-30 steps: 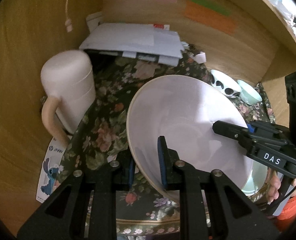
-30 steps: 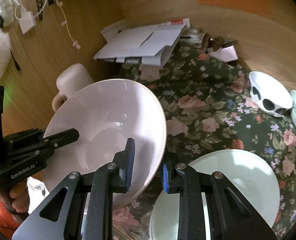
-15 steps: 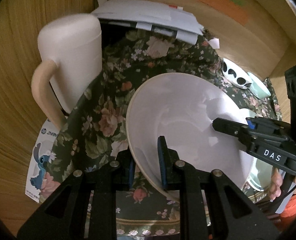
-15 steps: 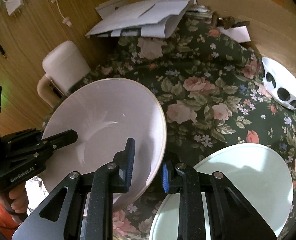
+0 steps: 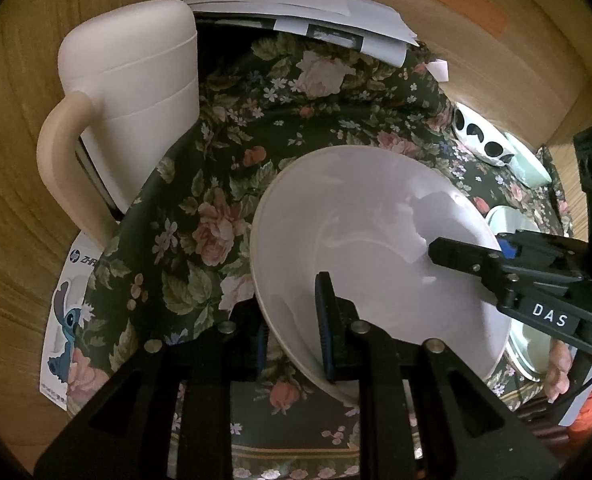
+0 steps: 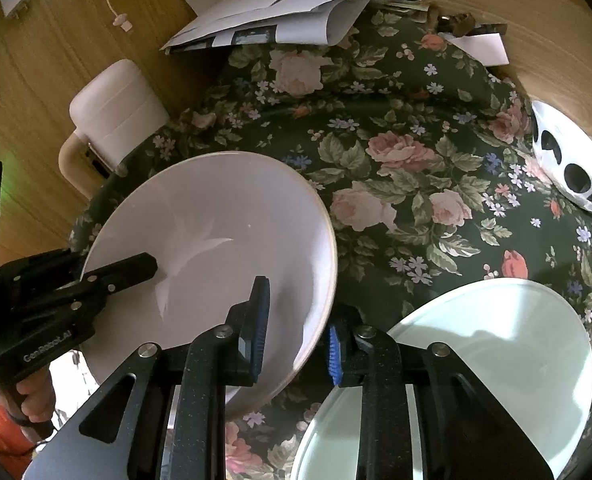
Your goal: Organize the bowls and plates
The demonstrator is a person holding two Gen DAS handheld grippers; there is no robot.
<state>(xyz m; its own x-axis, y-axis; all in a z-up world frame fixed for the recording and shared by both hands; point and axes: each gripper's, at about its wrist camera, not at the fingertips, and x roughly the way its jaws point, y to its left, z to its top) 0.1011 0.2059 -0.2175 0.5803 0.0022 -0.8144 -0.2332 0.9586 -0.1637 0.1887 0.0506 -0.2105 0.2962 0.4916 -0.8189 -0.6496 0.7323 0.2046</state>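
Both hand-held grippers — left (image 5: 291, 320), right (image 6: 296, 328) — are clamping opposite rims of the white bowl (image 6: 215, 248), carrying it above the table's near-left; pale green plate (image 6: 496, 360) and spotted bowl (image 6: 568, 168) — unsorted.

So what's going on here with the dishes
A person is working two handheld grippers over a floral tablecloth. Both grip the same white bowl by its rim: the left gripper on one side, the right gripper on the opposite side, each with one finger inside and one outside. The bowl looks tilted. Beside it lies a pale green plate, and a spotted bowl sits further back. A white jug stands off to the left.
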